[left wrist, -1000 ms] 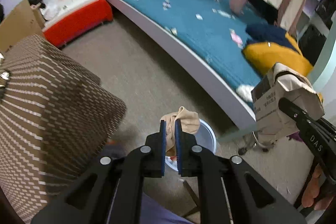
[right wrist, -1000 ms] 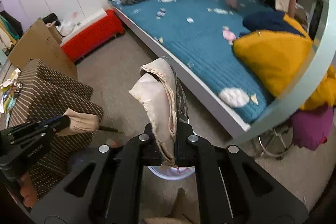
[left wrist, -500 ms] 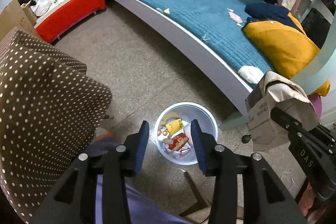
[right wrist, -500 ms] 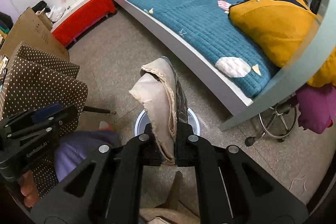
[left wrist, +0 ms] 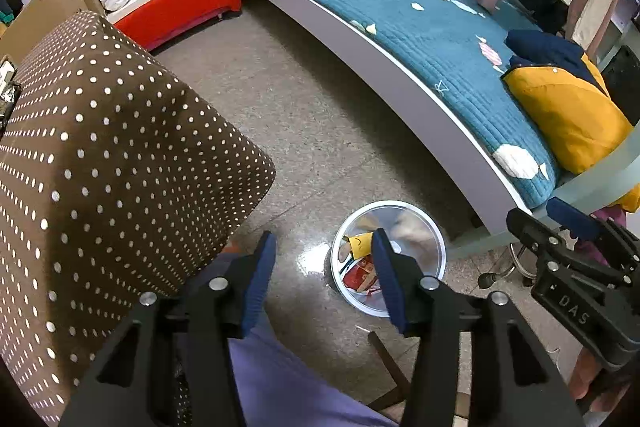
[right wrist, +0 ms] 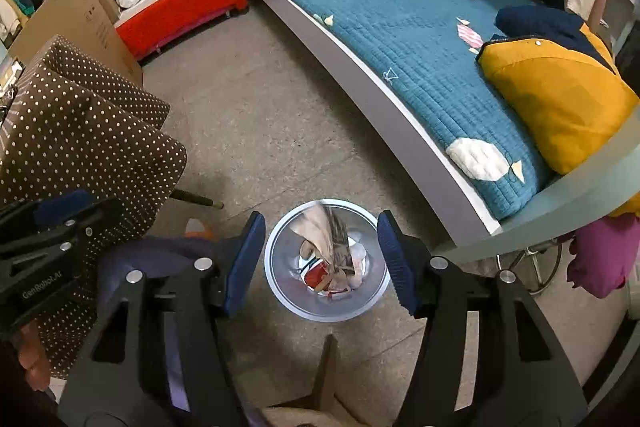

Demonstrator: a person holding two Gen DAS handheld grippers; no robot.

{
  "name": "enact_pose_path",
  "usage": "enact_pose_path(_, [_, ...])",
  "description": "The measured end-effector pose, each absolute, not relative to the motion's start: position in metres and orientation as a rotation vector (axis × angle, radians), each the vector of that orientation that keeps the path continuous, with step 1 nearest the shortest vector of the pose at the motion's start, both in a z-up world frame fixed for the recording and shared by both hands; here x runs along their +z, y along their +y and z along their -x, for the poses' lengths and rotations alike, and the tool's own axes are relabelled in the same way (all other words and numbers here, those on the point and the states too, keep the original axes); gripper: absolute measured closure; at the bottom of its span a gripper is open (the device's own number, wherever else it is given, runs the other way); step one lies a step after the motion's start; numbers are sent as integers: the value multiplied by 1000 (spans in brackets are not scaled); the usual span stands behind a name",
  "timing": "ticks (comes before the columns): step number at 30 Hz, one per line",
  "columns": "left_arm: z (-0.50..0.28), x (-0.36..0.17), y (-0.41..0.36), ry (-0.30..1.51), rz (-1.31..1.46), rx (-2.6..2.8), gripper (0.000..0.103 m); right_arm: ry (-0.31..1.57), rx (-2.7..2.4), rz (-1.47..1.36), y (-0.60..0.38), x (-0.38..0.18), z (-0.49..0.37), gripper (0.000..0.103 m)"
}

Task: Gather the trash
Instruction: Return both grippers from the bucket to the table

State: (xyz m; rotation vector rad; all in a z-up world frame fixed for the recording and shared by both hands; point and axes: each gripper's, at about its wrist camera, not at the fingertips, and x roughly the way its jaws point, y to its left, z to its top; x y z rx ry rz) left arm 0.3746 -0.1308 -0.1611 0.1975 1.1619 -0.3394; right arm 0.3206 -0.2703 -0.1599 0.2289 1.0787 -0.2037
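1. Holding your right gripper (right wrist: 321, 261) directly above the round white plastic trash bin (right wrist: 280, 291), you have its jaws spread wide and empty, with the bin framed between them.
2. Blurred inside the bin's mouth is a beige crumpled paper-and-card piece (right wrist: 326, 231), just below the jaws, touching neither blue pad; beneath it lie red and white wrappers (right wrist: 320, 277).
3. Your left gripper (left wrist: 323, 277) also has its jaws wide apart with nothing in them; from its view the bin (left wrist: 436, 239) sits under the right-hand finger, off centre.
4. The bin stands on the grey speckled floor (right wrist: 256, 131), between the brown polka-dot cloth cover (left wrist: 112, 155) and the teal-quilted bed (right wrist: 400, 39).
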Motion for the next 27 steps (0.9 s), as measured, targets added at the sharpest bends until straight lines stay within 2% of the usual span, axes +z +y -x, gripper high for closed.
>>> enact_pose_path(15, [-366,-154,-146,1148,-218,-367,50,1080,-208,-215,-269,-152,-314,45])
enact_pose_path(22, [-351,-126,-146,1064,-234,-392,43,1043,-207,-214,-267,-135,-309,43])
enact_pose_path(27, [-343,-102,-142,1010,-221,-406,43,999,-196,-203,-259,-117,-308,41])
